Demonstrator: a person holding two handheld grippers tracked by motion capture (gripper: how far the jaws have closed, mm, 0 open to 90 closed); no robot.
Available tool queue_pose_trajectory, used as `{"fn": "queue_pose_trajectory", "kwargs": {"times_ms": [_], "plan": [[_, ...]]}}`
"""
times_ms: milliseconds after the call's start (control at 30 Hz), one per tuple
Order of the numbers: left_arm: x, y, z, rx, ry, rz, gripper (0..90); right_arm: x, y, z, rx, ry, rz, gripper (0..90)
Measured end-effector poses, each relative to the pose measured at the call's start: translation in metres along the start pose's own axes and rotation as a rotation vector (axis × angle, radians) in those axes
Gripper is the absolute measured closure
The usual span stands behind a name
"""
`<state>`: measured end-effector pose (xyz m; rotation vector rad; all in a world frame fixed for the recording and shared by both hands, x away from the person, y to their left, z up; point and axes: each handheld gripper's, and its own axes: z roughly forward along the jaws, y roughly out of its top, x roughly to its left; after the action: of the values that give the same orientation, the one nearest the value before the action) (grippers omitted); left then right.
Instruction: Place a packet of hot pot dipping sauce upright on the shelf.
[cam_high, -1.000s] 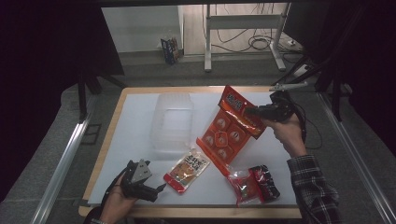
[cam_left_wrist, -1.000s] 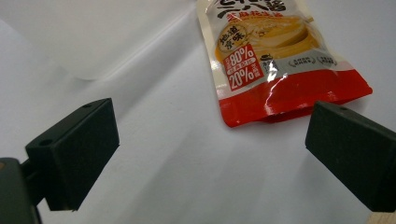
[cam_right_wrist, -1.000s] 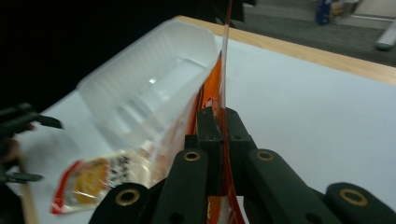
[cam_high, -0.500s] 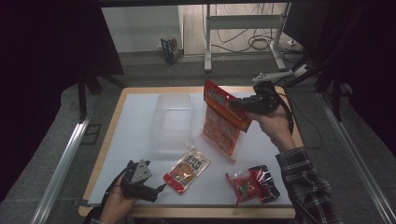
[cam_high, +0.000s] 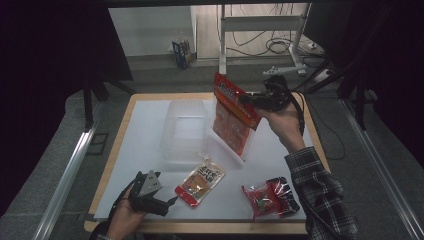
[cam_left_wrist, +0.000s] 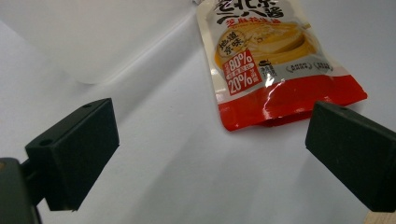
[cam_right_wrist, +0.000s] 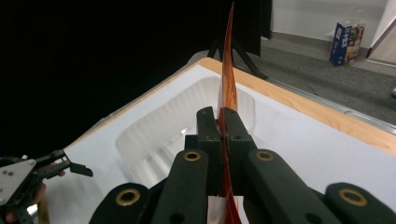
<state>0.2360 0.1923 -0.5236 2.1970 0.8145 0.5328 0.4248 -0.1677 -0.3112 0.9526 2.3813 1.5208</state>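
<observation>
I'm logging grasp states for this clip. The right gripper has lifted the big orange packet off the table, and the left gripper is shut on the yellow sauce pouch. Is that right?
Not quite. The left gripper is open, and the sauce pouch lies on the table ahead of its jaws, untouched, as the left gripper view shows. The rest stands: the right gripper is shut on the orange packet, held up off the table.

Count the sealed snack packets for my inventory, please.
3: a large orange packet held up by the right gripper, a small orange sauce pouch and a red-black packet near the front edge.

Right tool (cam_right_wrist: 220, 122) clamps orange packet (cam_right_wrist: 227, 79) edge-on above clear tray (cam_right_wrist: 154, 140).
</observation>
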Motion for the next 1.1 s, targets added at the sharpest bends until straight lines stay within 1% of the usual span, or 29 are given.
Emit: {"fn": "queue_pose_trajectory", "kwargs": {"times_ms": [167,233,433,500,667,767,800,833,1100], "plan": [[0.000,0.000,0.000,-0.001,-0.001,-0.001,2.6,0.005,0.010,0.005,-0.019,0.013,0.002,87.5],[0.000,0.000,0.000,-0.002,-0.001,-0.001,2.6,0.007,0.016,0.007,-0.023,0.011,-0.005,87.5],[0.000,0.000,-0.001,-0.003,-0.003,-0.001,2.6,0.011,0.031,0.012,-0.044,0.009,0.005,87.4],[0.000,0.000,-0.001,-0.003,-0.002,0.000,2.6,0.011,0.033,0.014,-0.046,0.010,0.004,87.4],[0.000,0.000,-0.001,-0.003,-0.002,0.001,2.6,0.016,0.047,0.026,-0.052,0.010,0.000,87.4],[0.000,0.000,-0.001,-0.005,-0.005,-0.004,2.6,0.021,0.056,0.037,-0.052,0.021,-0.006,87.4],[0.000,0.000,-0.001,-0.005,-0.005,-0.004,2.6,0.021,0.056,0.037,-0.052,0.021,-0.006,87.4],[0.000,0.001,-0.001,-0.006,-0.003,-0.003,2.6,0.025,0.061,0.043,-0.054,0.025,-0.009,87.4],[0.000,0.001,-0.002,-0.018,-0.005,-0.009,2.6,0.038,0.079,0.070,-0.057,0.035,-0.024,87.5]]}}
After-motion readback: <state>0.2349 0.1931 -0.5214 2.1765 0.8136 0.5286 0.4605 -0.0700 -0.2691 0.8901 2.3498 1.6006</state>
